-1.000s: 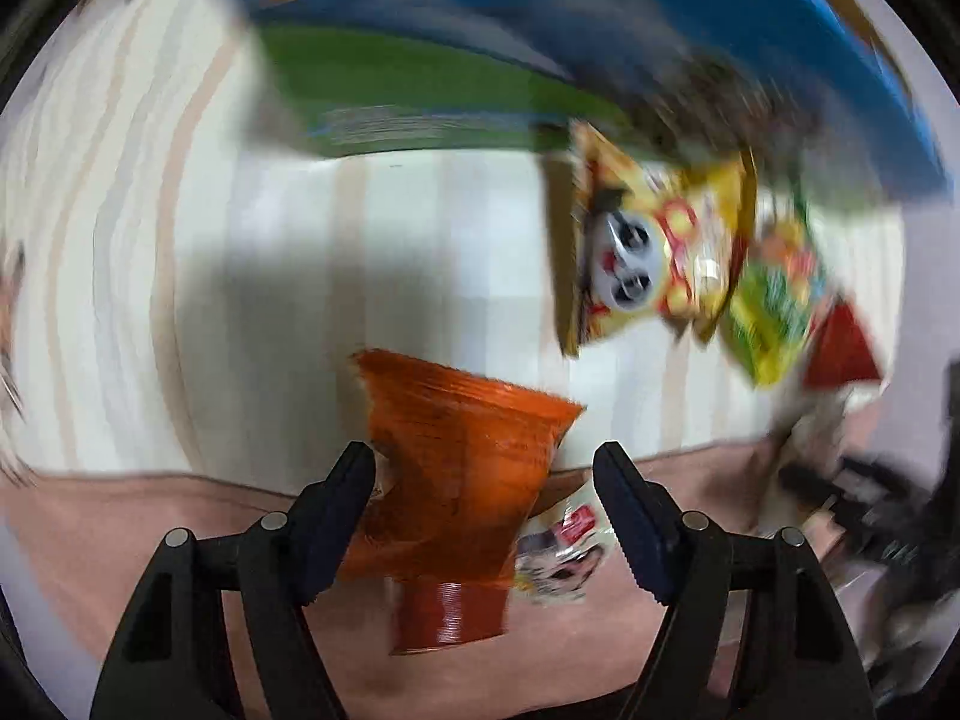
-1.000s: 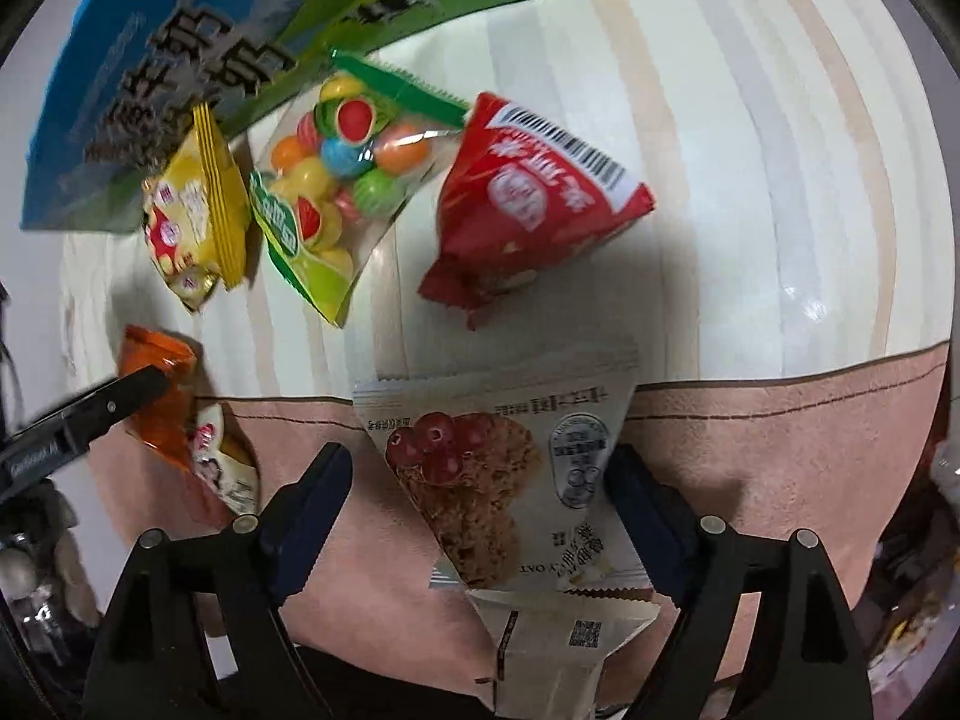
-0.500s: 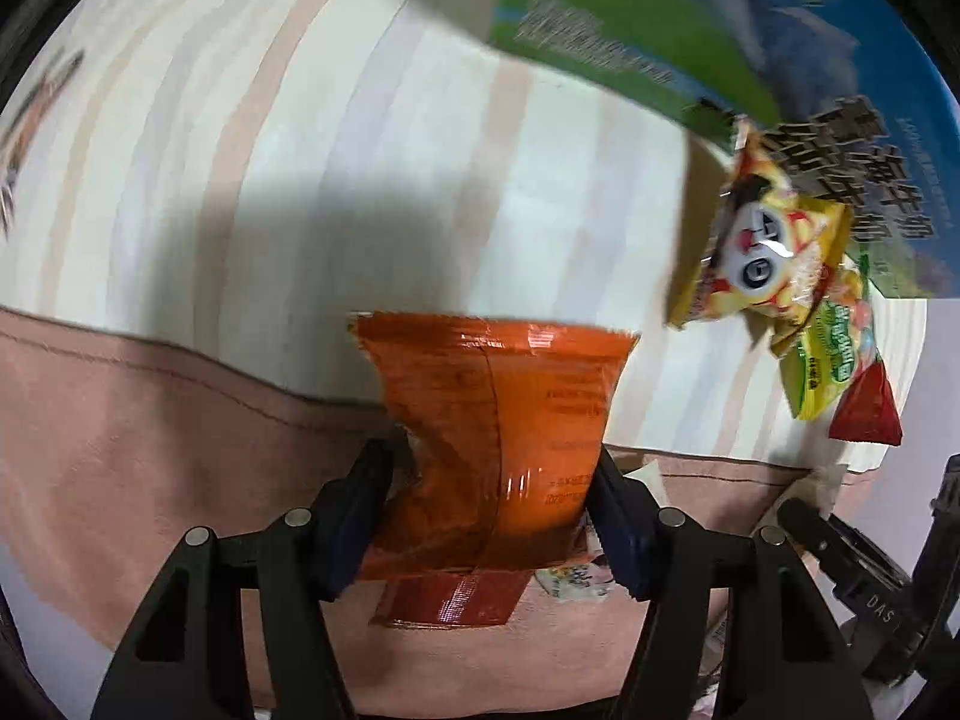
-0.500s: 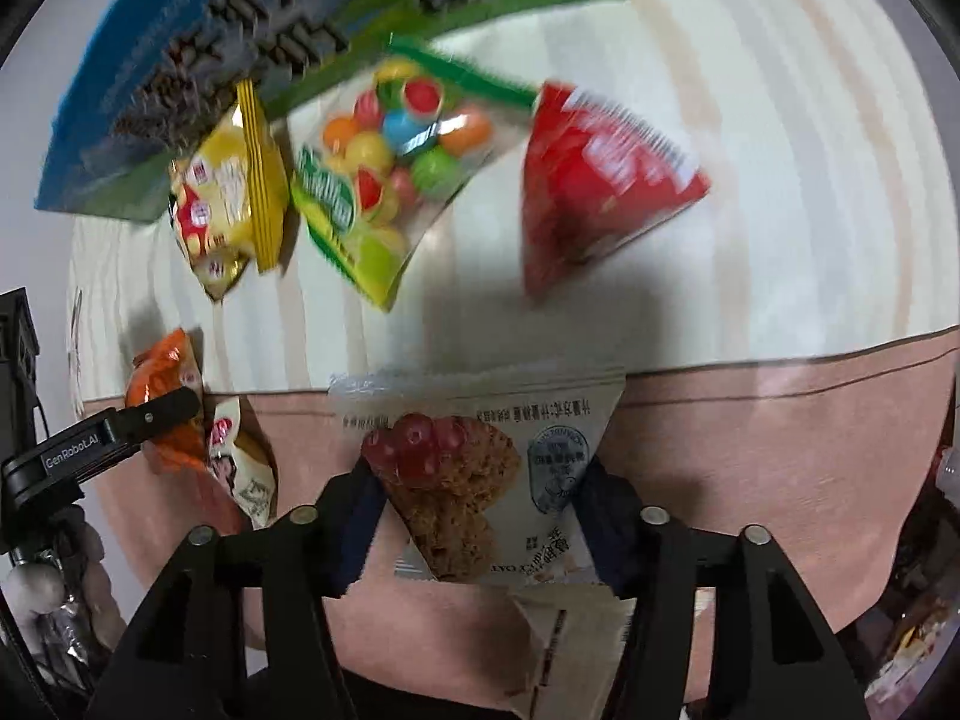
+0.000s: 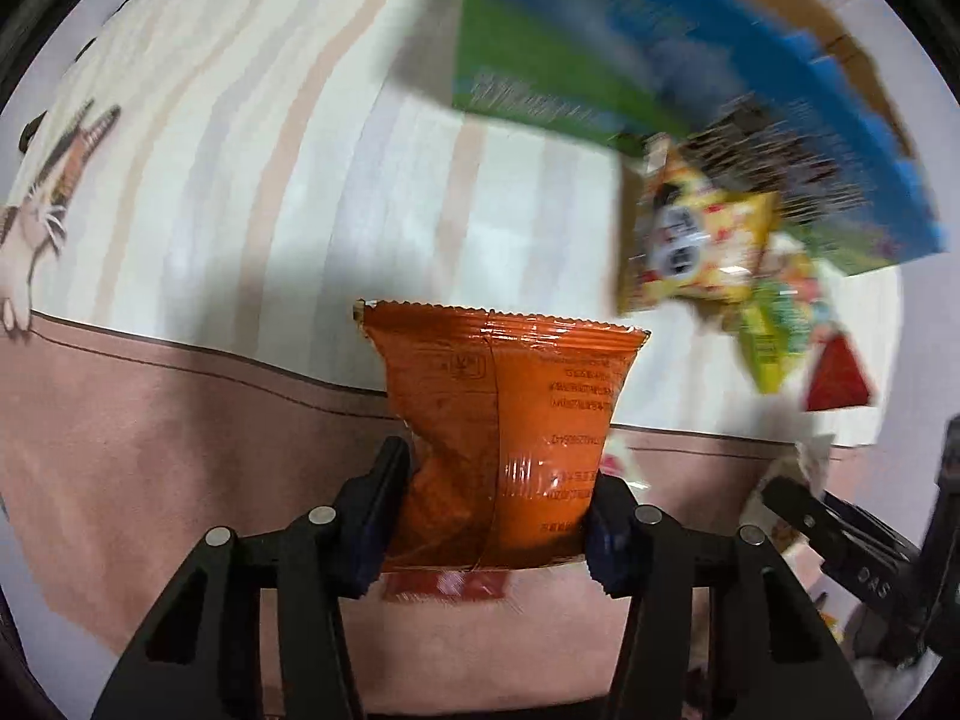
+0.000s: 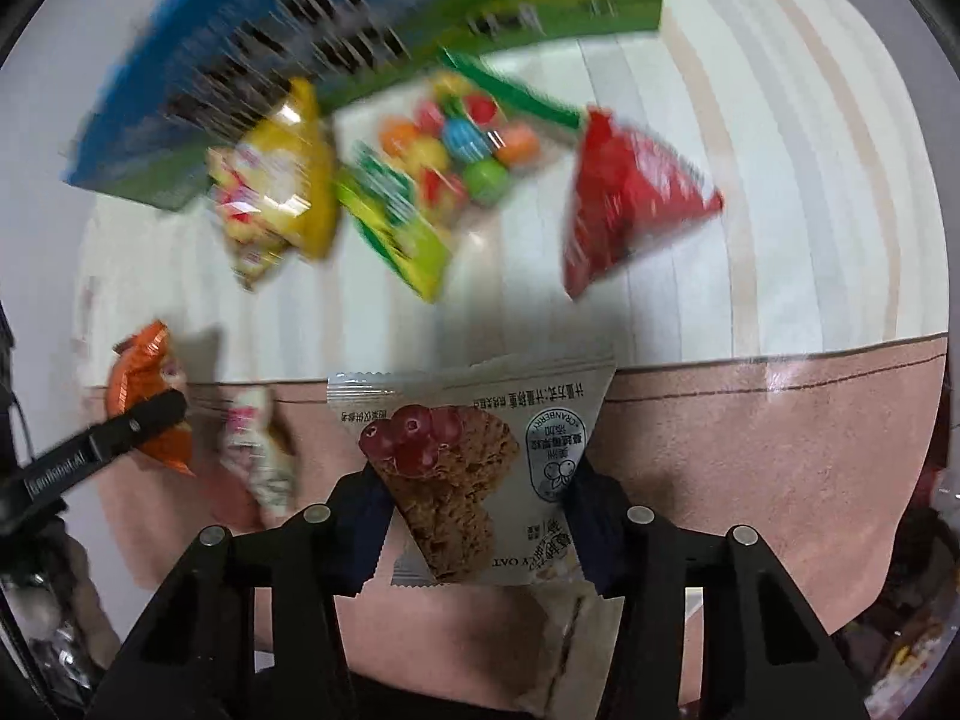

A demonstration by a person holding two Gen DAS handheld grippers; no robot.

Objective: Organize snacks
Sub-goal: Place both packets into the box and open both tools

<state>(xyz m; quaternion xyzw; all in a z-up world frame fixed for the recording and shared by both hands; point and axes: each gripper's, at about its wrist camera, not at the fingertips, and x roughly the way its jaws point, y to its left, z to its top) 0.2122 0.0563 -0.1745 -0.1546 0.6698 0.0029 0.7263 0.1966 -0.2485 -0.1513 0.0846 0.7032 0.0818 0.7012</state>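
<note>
Much of the far scene is smeared by motion blur: the blue-and-green carton [image 6: 336, 54] at eleven o'clock in the right wrist view has unreadable lettering, and the yellow snack bag [image 6: 279, 180], the bag of coloured candy balls [image 6: 444, 174] and the red triangular packet [image 6: 630, 192] lying just in front of it on the striped tablecloth [image 6: 750, 210] are soft-edged. A small white wrapper [image 6: 258, 456] at nine o'clock is too blurred to identify. The left gripper [image 5: 495, 507] points forward over the cloth's pink border, its fingers [image 5: 375, 507] pinched onto the lower half of an orange snack packet [image 5: 504, 420], which stands upright with its back seam facing the camera and its bottom edge hidden behind the fingers. The right gripper [image 6: 474, 531] is posed likewise, clamped on a cranberry oat bar packet [image 6: 474, 450] held at centre; another wrapper beneath it is cut off by the gripper body.
</note>
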